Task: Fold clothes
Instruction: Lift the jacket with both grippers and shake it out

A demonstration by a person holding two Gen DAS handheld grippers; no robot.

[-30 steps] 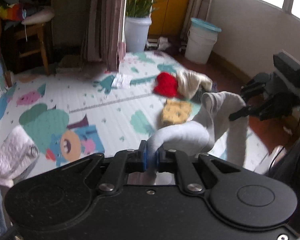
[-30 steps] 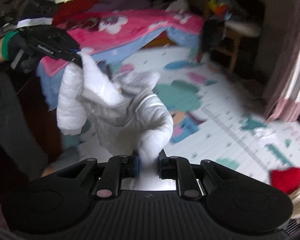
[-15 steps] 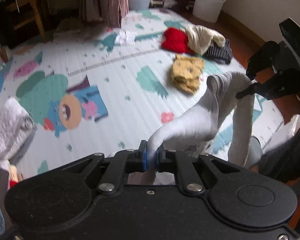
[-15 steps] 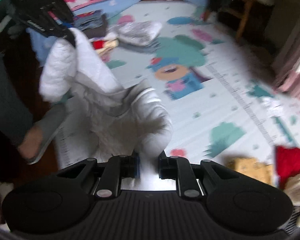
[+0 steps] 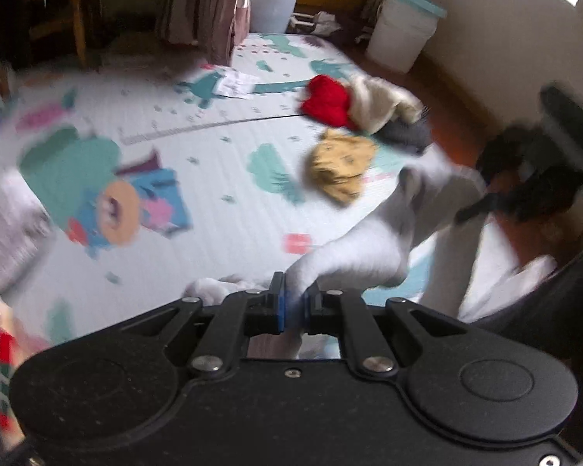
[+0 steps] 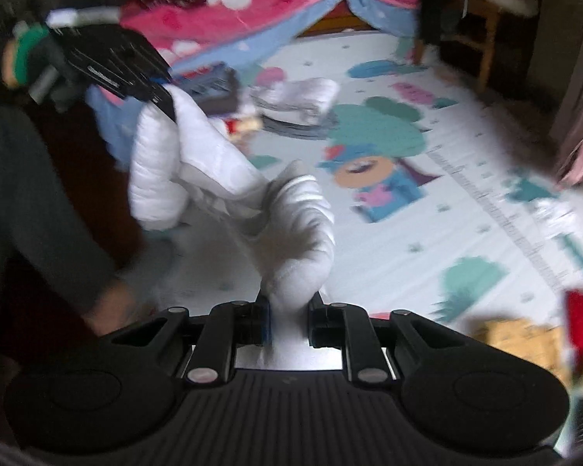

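Both grippers pinch one white padded jacket [image 6: 213,178], held up above the play mat [image 5: 213,233]. Left gripper [image 5: 293,305] jaws nearly together, clamped on a thin fold of the jacket; right gripper [image 6: 287,310] jaws closed on a thicker bunched edge. Jacket stretches between the two grippers, sagging in the middle, lower part hanging toward the mat's near edge. Both views are motion-blurred. On the mat, far side from the jacket: a red garment [image 5: 326,99], a cream garment [image 5: 381,103] touching it, a dark striped piece [image 5: 404,134] just beside, and a yellow garment [image 5: 342,167] nearest the jacket. Folded pale clothes [image 6: 299,95] lie on the mat near the pink blanket [image 6: 252,4]. White bucket [image 5: 404,35] stands beyond the mat. Person's dark sleeve [image 6: 31,194] sits left of the jacket in the right wrist view.
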